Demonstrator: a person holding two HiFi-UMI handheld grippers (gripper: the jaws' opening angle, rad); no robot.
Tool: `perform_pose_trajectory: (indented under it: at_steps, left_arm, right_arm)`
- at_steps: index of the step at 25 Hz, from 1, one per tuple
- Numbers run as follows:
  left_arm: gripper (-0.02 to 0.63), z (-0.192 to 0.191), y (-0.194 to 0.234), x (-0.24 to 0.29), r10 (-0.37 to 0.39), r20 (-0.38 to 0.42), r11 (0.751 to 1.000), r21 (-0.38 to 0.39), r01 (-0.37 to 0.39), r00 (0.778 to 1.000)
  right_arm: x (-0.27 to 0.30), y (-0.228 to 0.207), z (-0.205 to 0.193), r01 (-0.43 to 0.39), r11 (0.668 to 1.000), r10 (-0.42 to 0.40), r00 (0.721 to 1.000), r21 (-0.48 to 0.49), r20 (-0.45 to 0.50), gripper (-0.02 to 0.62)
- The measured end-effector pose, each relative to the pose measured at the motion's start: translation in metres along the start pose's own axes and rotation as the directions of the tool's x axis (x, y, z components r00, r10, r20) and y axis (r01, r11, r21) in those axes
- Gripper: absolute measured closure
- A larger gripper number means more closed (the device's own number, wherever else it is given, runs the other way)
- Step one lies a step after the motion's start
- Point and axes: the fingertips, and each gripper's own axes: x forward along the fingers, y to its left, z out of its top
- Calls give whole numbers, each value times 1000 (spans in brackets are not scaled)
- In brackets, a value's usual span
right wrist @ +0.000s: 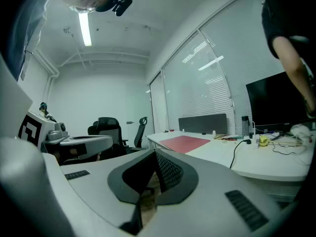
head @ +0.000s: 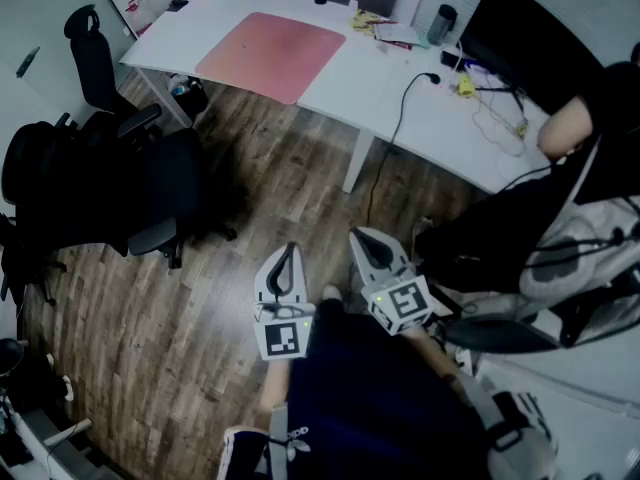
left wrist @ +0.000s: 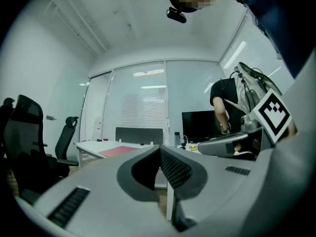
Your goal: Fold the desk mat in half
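A pink desk mat (head: 272, 54) lies flat on the white desk (head: 345, 78) at the far side of the room; it also shows as a red sheet (right wrist: 186, 142) in the right gripper view and a thin red strip (left wrist: 118, 151) in the left gripper view. Both grippers are held low over the wooden floor, far short of the desk. My left gripper (head: 287, 255) is shut with nothing between its jaws. My right gripper (head: 365, 239) is shut and empty too. Each points toward the desk.
Black office chairs (head: 130, 183) stand left on the wood floor. Another person (head: 575, 128) leans over the desk's right end by a black monitor (head: 520, 38). A black cable (head: 395, 128), a bottle (head: 441, 23) and small items lie on the desk.
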Motion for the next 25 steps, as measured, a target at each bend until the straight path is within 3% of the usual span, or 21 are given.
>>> perform_pose_trajectory:
  at_steps: [12,22,25]
  left_arm:
    - [603,-3,6,-1,48,-18,999,-22,-48,999]
    - [604,-3,4,-7,69,-16,996,-53,-70,997]
    - [604,-6,-1,-12,74,-19,995,-58,-75,997]
  right_arm:
    - [-3,-1,-2,-19,1000,19,1000,-1,-5,594]
    - [-6,6,7,-78,997,77,995,13,55,594]
    - [-10,9,-1,-99,995,99,995,18,32,594]
